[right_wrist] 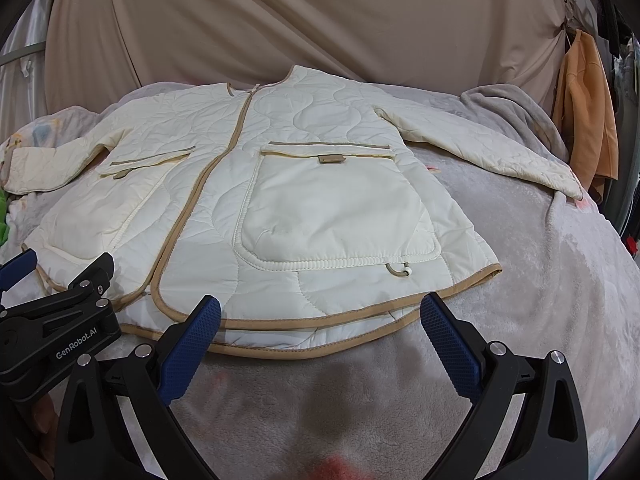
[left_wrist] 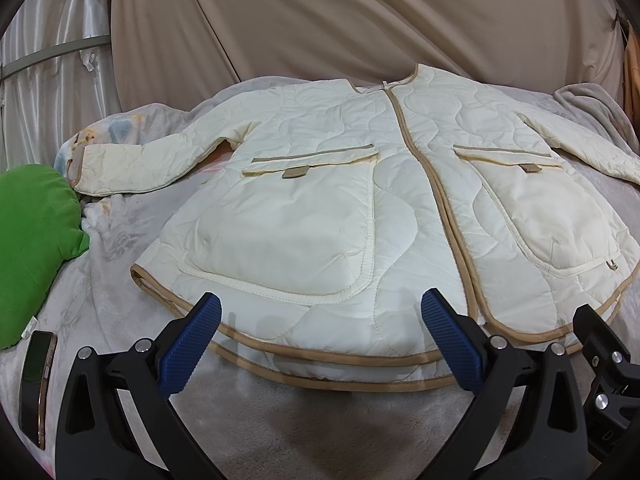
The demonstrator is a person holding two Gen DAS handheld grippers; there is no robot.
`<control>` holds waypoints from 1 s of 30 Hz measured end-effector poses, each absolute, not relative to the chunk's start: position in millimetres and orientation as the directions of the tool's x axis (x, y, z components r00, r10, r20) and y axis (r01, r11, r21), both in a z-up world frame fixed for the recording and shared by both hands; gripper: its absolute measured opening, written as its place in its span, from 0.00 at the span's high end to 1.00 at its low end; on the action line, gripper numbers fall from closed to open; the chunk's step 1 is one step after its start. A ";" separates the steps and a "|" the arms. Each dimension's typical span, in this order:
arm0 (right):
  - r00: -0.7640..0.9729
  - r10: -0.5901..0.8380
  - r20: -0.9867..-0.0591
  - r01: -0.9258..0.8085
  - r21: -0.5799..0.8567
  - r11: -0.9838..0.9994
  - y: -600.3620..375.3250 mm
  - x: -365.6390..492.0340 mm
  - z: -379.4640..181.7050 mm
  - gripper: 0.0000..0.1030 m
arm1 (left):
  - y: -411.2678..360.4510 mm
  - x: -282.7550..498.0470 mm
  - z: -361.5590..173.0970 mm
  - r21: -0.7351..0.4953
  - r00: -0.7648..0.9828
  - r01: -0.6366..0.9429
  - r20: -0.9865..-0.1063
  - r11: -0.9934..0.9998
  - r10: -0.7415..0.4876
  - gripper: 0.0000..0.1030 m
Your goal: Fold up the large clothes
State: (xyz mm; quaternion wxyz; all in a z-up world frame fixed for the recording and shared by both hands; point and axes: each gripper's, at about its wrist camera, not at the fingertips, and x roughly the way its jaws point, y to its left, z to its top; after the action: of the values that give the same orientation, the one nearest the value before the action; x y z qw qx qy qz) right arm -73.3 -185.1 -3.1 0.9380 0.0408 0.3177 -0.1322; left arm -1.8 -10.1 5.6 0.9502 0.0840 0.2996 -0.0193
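Both claws, left claw point(left_wrist: 320, 344) and right claw point(right_wrist: 320, 344), gaped empty at six o'clock of the soft, puffy jacket point(left_wrist: 360, 200), best pinched at its hem point(right_wrist: 304, 324).

The jacket point(left_wrist: 352, 200) lies flat on the blanket point(left_wrist: 280, 412), collar at twelve o'clock, hem at six, sleeves out toward nine and three. Both grippers, left point(left_wrist: 320, 336) and right point(right_wrist: 320, 332), sit just before the hem. A cushion point(left_wrist: 32, 248) and phone point(left_wrist: 34, 384) lie at eight o'clock.
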 end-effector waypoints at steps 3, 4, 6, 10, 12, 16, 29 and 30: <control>0.763 -0.222 -0.607 0.274 -0.007 0.962 -185.1 -73.1 -3.2 0.05 | -10.0 -2.2 5.3 0.148 0.820 0.087 -0.572 0.985 0.014 0.05; 0.763 -0.222 -0.607 0.274 -0.008 0.962 -185.3 -73.2 -3.2 0.05 | -10.0 -2.2 5.4 0.148 0.820 0.087 -0.572 0.985 0.014 0.05; 0.763 -0.223 -0.607 0.274 -0.008 0.962 -185.0 -73.1 -3.2 0.05 | -10.0 -1.8 5.6 0.148 0.820 0.087 -0.572 0.985 0.014 0.05; 0.763 -0.222 -0.607 0.274 -0.008 0.962 -184.1 -72.8 -2.9 0.05 | -9.9 -2.3 5.3 0.148 0.820 0.087 -0.572 0.985 0.014 0.05; 0.763 -0.221 -0.608 0.274 -0.006 0.962 -185.1 -72.7 -3.1 0.05 | -9.9 -2.0 5.2 0.146 0.818 0.087 -0.574 0.985 0.013 0.05; 0.763 -0.162 -0.626 0.259 0.067 0.963 -195.5 -71.0 -2.3 0.05 | -3.9 2.5 6.2 0.094 0.804 0.100 -0.594 0.991 -0.024 0.05; 0.760 -0.244 -0.602 0.528 0.352 0.773 -467.8 -41.2 39.3 0.05 | 60.4 48.5 55.6 -0.048 0.820 0.070 -0.566 0.996 -0.085 0.05; 0.750 -0.261 -0.608 0.551 0.355 0.756 -486.2 -34.8 37.3 0.05 | 65.6 54.7 56.5 -0.051 0.819 0.060 -0.568 0.997 -0.079 0.05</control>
State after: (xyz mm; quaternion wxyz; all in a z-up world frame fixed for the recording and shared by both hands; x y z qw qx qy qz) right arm -34.8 -486.2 37.3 0.8966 0.2664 0.2720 -0.2263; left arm 54.7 65.6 56.5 0.9536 -0.0156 0.2983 -0.0365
